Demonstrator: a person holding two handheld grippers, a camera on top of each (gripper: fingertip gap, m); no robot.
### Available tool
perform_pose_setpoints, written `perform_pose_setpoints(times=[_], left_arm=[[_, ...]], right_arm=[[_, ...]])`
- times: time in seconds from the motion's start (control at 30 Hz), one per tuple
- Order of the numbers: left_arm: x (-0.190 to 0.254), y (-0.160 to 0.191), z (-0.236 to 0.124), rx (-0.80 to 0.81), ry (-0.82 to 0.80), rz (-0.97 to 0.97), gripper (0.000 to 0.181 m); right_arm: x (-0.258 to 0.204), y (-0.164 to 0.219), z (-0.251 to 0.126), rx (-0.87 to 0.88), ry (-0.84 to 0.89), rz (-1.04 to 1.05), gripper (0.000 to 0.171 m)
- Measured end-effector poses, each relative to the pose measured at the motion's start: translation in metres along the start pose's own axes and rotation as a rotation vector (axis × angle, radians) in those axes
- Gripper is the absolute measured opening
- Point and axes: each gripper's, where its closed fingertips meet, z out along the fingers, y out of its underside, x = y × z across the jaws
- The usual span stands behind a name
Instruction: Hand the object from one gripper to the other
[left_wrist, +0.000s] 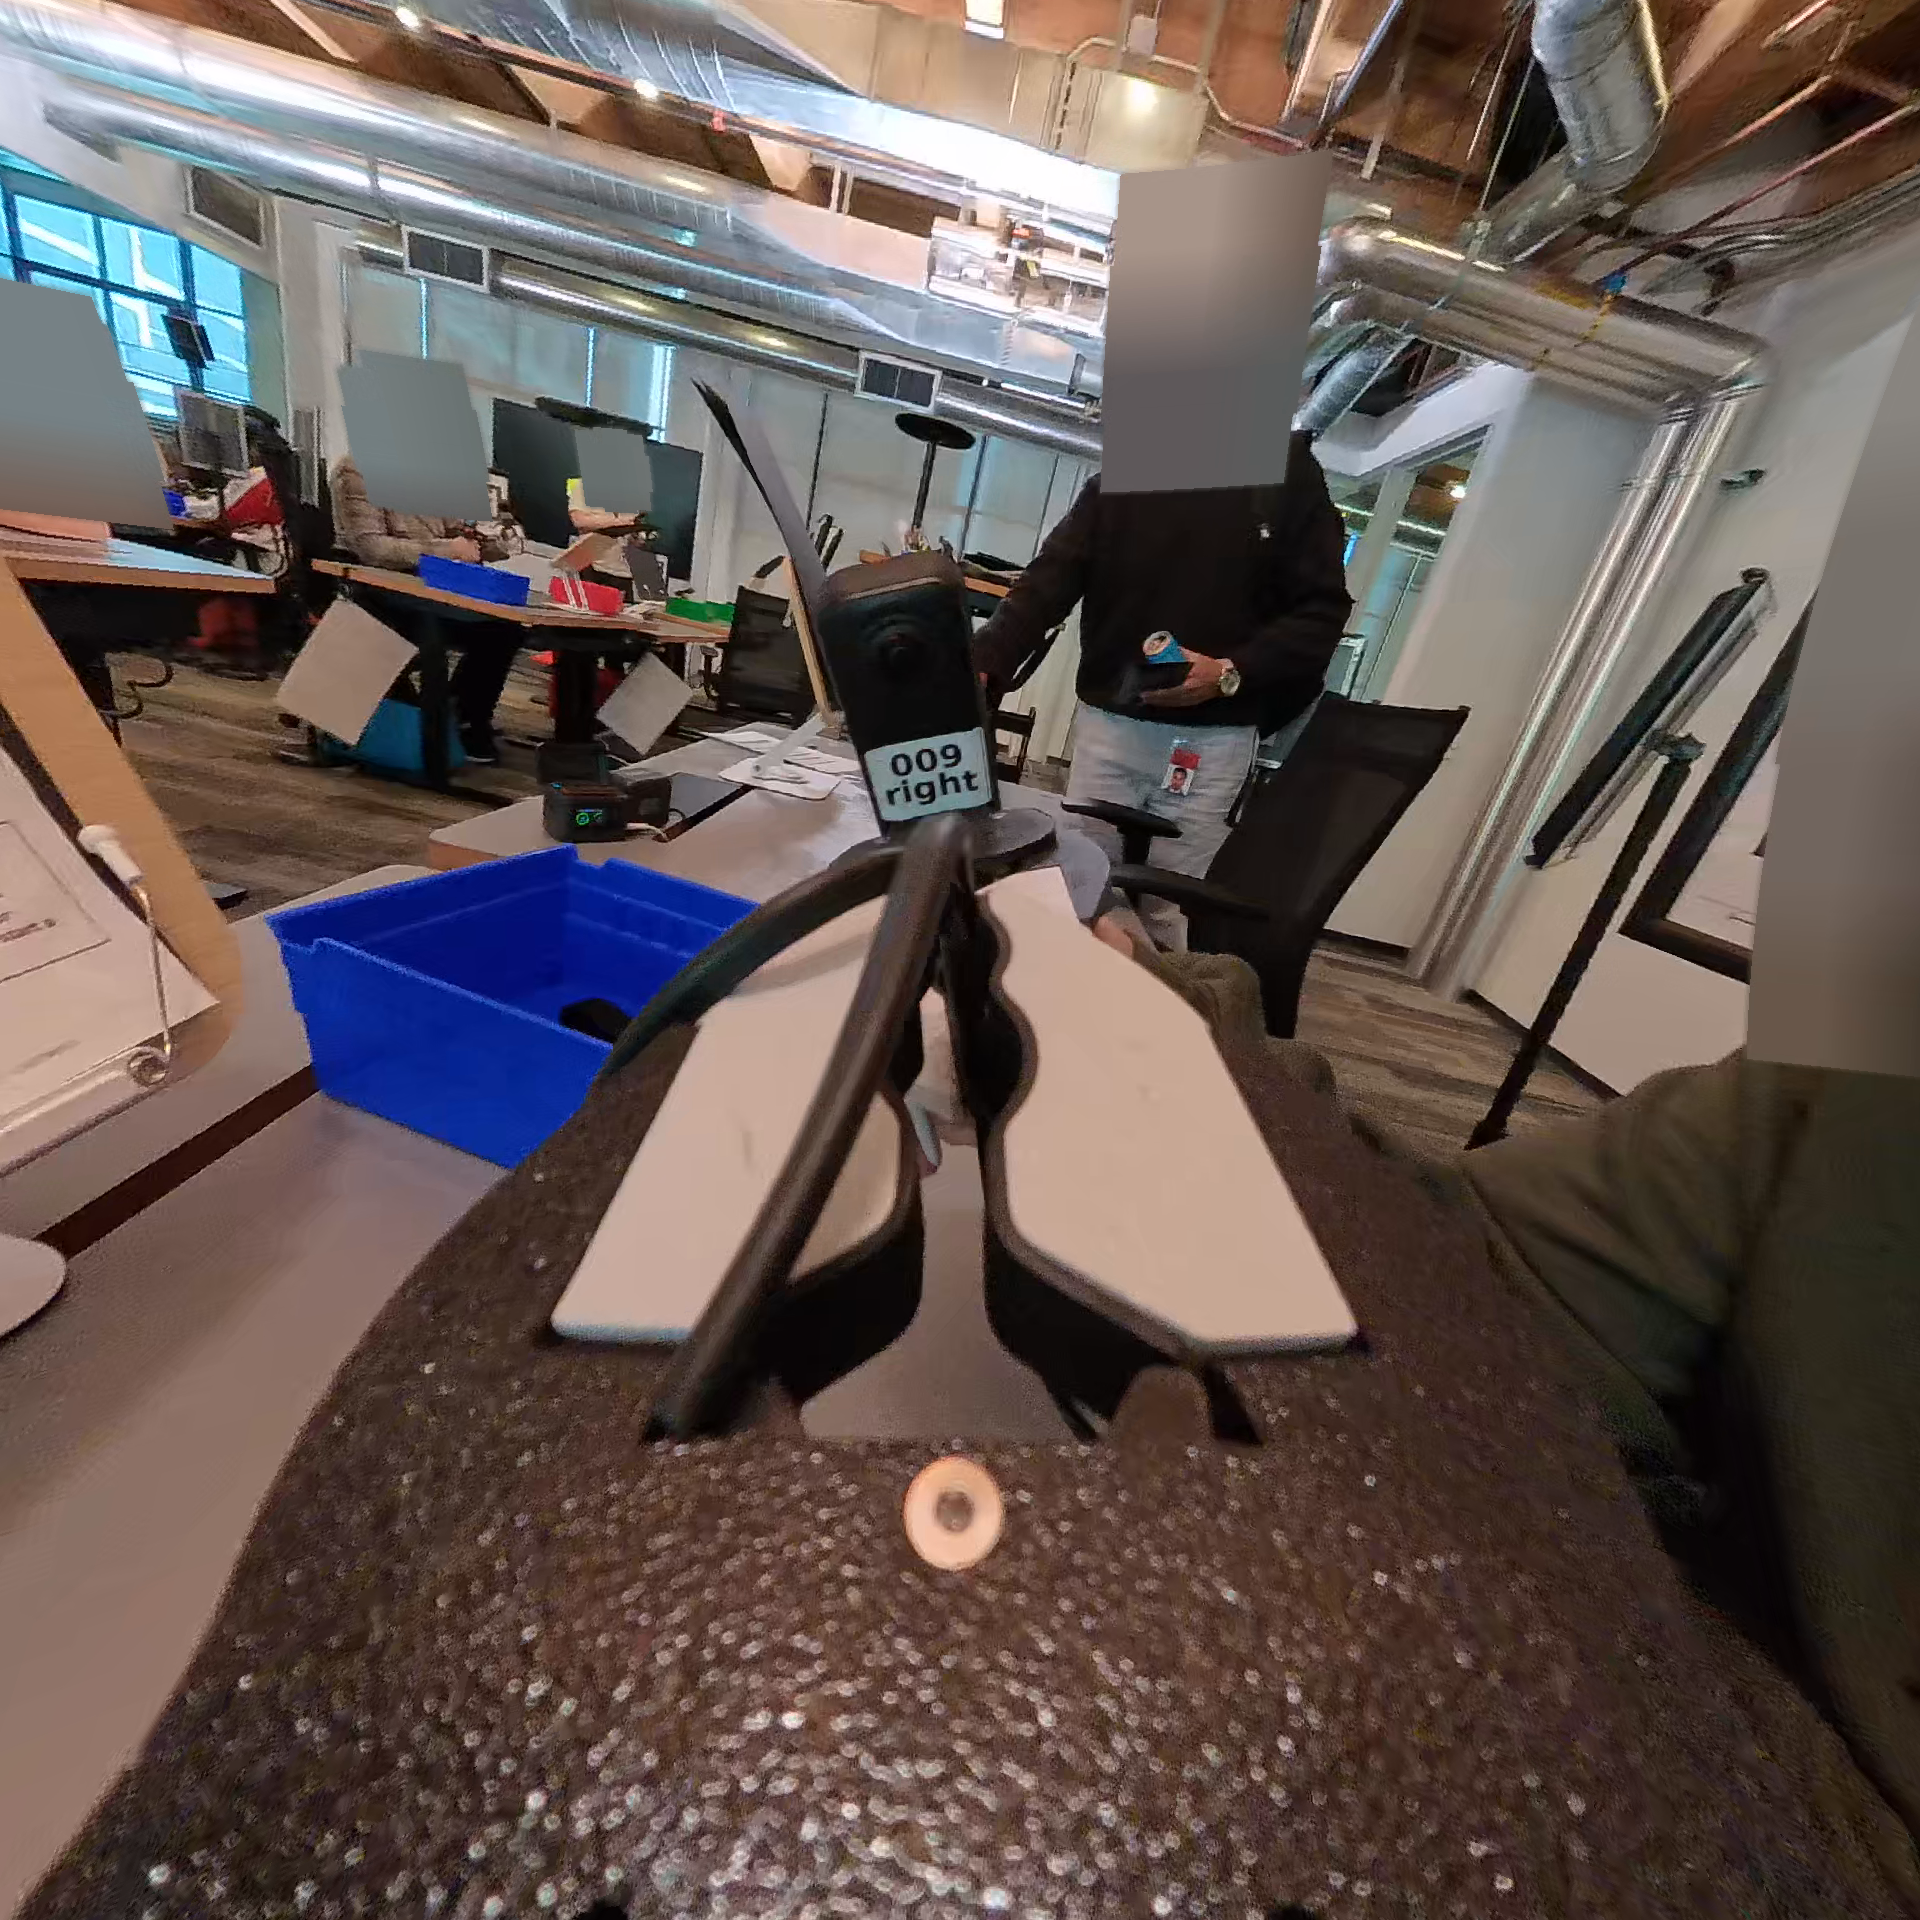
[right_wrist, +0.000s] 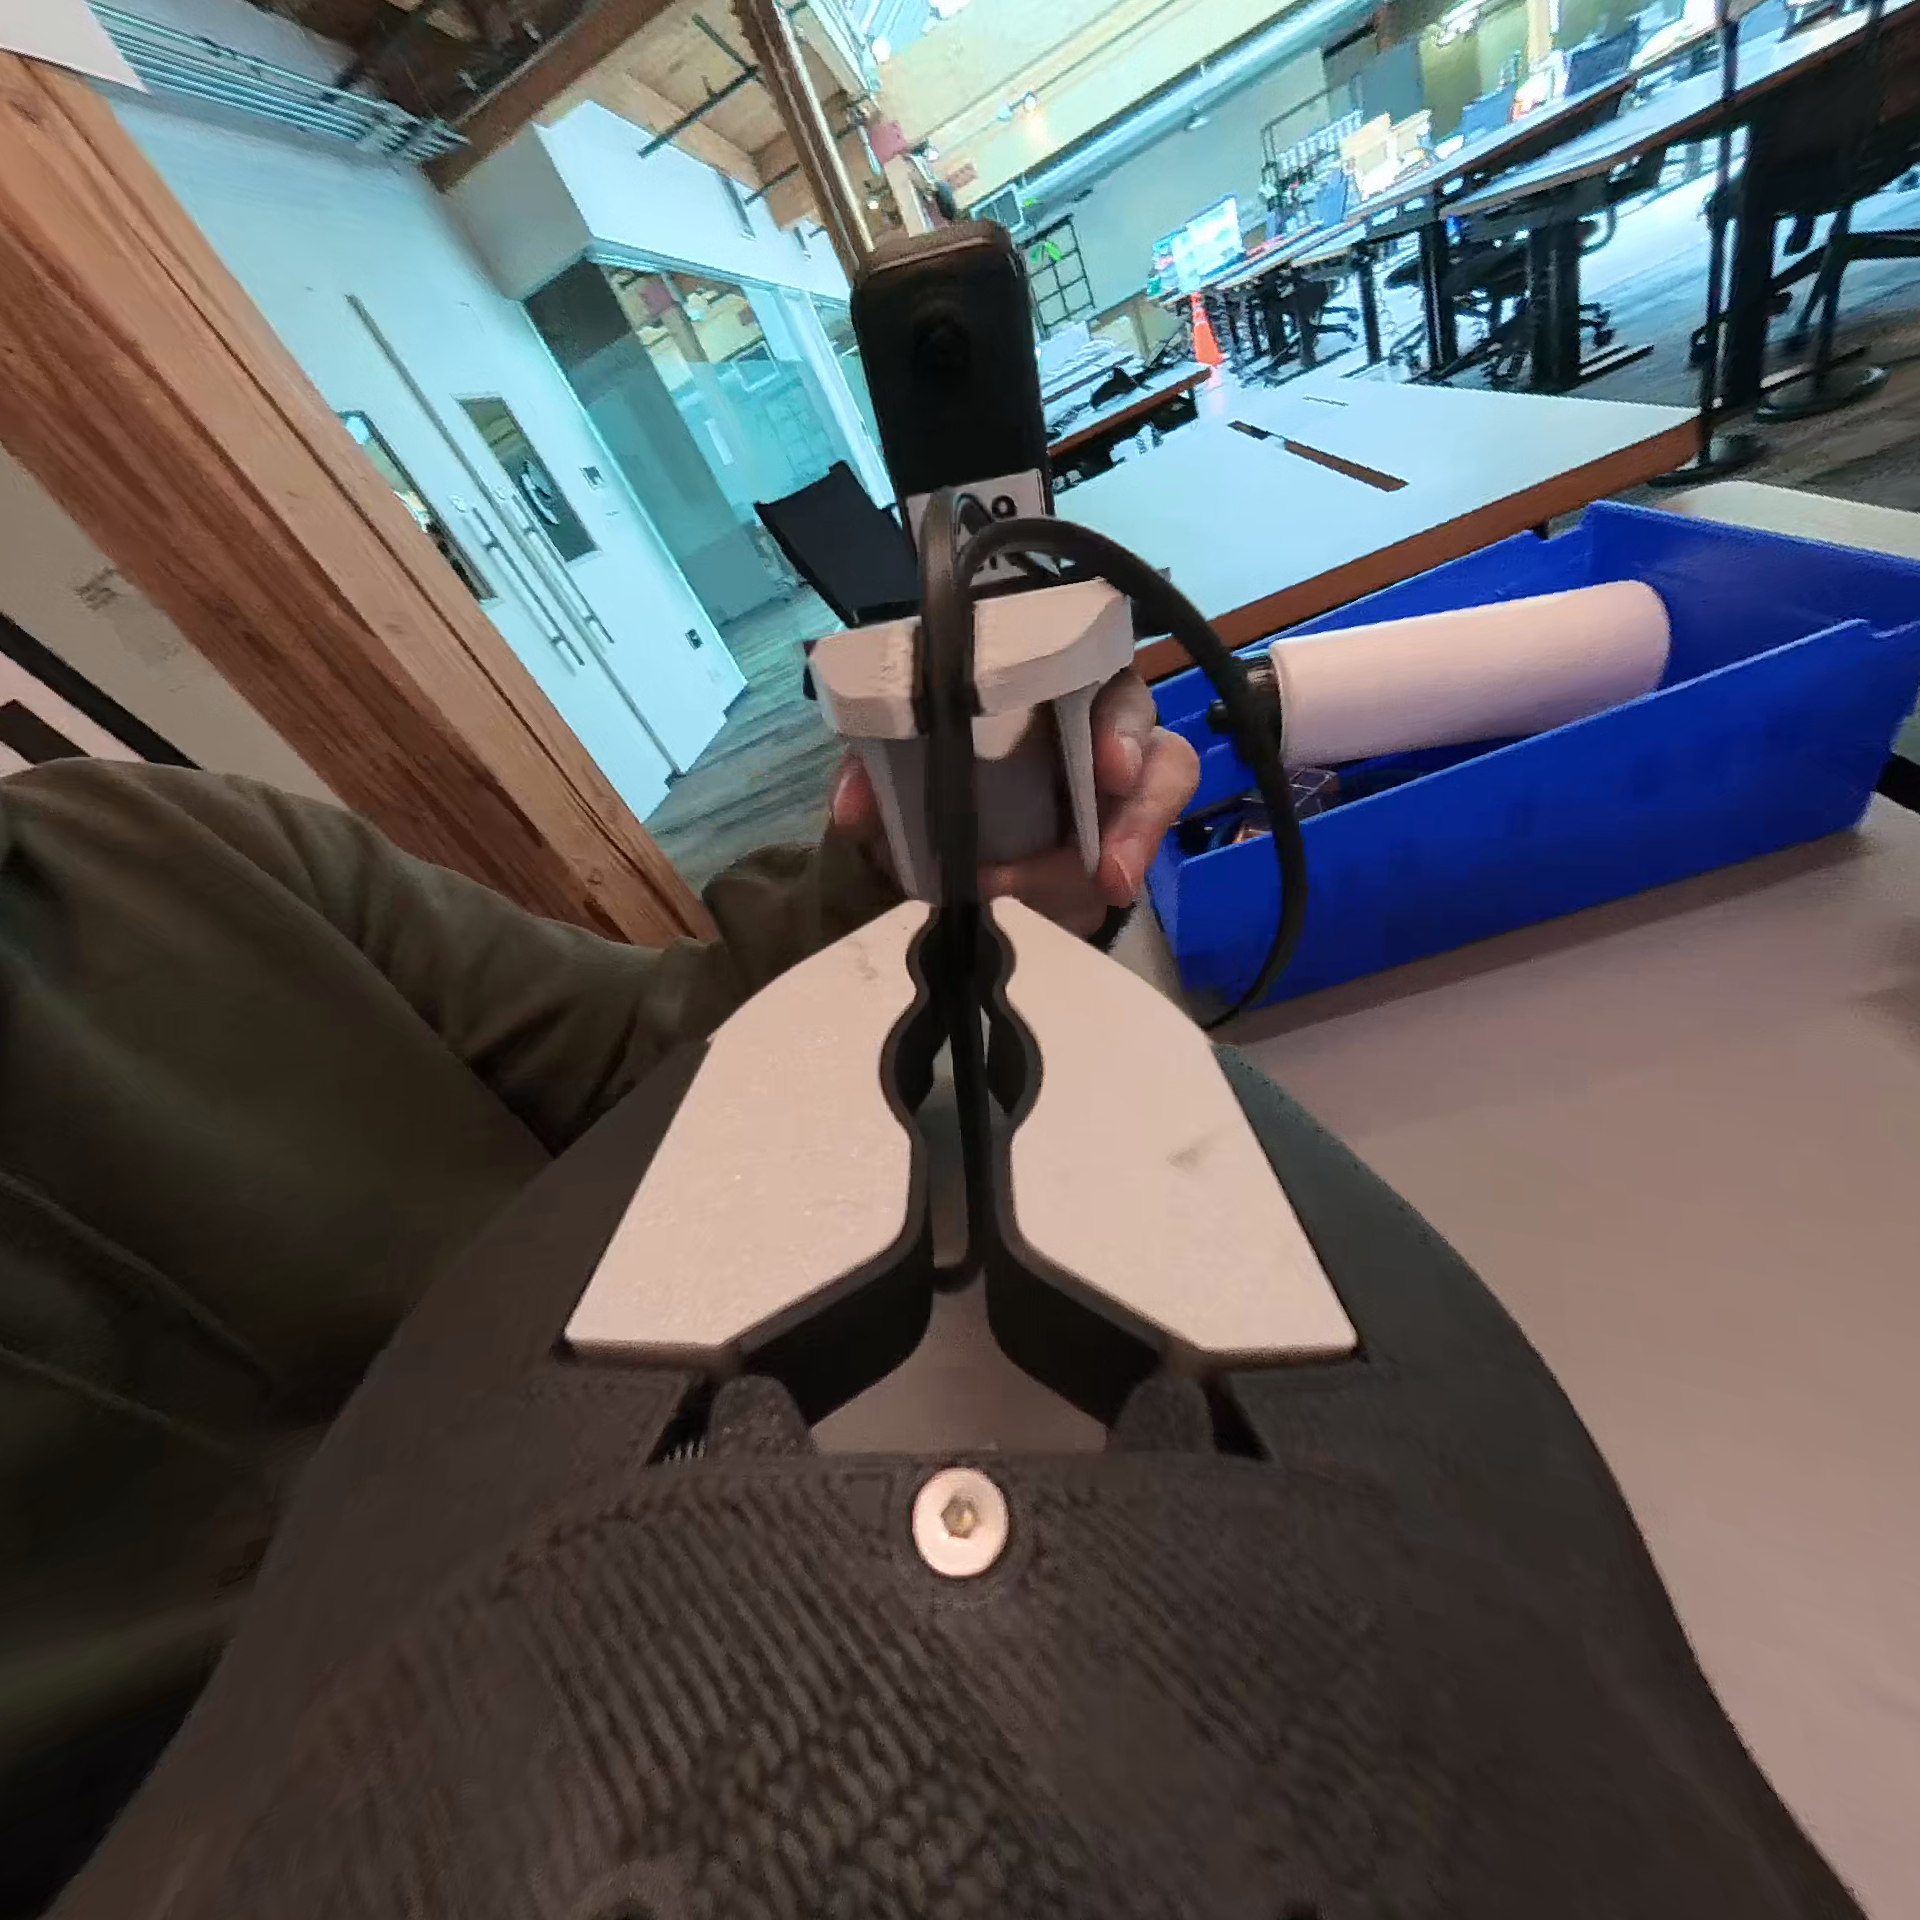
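The object is a thin black cable (left_wrist: 810, 1143). My left gripper (left_wrist: 951, 914) has its white fingers nearly together, and the cable enters between the tips. The cable's tail lies back across the top of the left finger. The right gripper's black camera body (left_wrist: 904, 665) faces me just beyond the tips. In the right wrist view, my right gripper (right_wrist: 961, 920) is shut on the same cable (right_wrist: 961, 1091). The cable runs up between its fingers and loops over the left gripper (right_wrist: 971, 675), which a hand holds just ahead. Both grippers meet tip to tip above the grey table (right_wrist: 1558, 1195).
A blue bin (left_wrist: 416, 997) stands on the table beside the grippers. In the right wrist view the bin (right_wrist: 1558, 831) holds a white roll (right_wrist: 1455, 665). A wooden post (right_wrist: 208, 468) stands at the left. A person (left_wrist: 1195, 603) and a black chair (left_wrist: 1351, 810) are behind. The tips of both grippers are at nearly the same place.
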Motion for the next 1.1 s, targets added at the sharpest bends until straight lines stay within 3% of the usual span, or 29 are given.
perform_pose_setpoints(times=[0.17,0.27,0.4,0.6,0.63,0.7,0.77,0.93,1.0,1.1], left_arm=[[-0.008,-0.003,0.003,0.029,-0.067,0.034,0.006],[-0.023,-0.008,-0.003,0.087,-0.138,0.004,0.006],[-0.032,-0.02,-0.013,0.211,-0.135,-0.074,0.005],[-0.029,-0.02,-0.009,0.249,-0.092,-0.112,0.006],[-0.027,-0.019,-0.007,0.242,-0.089,-0.1,0.006],[-0.024,-0.018,-0.004,0.229,-0.096,-0.075,0.006],[-0.026,-0.017,-0.003,0.208,-0.126,-0.045,0.005],[-0.028,0.007,-0.002,0.005,-0.143,-0.11,0.006],[-0.023,0.044,-0.003,-0.269,-0.117,-0.154,0.022],[-0.024,0.089,-0.019,-0.638,-0.173,-0.061,0.02]], right_arm=[[0.012,-0.007,-0.004,0.033,0.111,-0.09,0.006],[0.032,-0.017,-0.019,0.053,0.347,-0.224,0.035],[0.033,-0.026,-0.032,0.027,0.514,-0.37,0.047],[0.035,-0.037,-0.009,0.103,0.561,-0.41,0.043],[0.038,-0.033,-0.006,0.068,0.574,-0.418,0.037],[0.04,-0.025,-0.001,0.008,0.576,-0.459,0.006],[0.04,-0.023,-0.002,-0.034,0.582,-0.467,0.006],[0.044,-0.023,-0.031,-0.122,0.685,-0.475,0.006],[0.049,-0.027,-0.052,-0.133,0.784,-0.47,0.005],[0.052,-0.027,-0.072,-0.174,0.883,-0.469,0.006]])
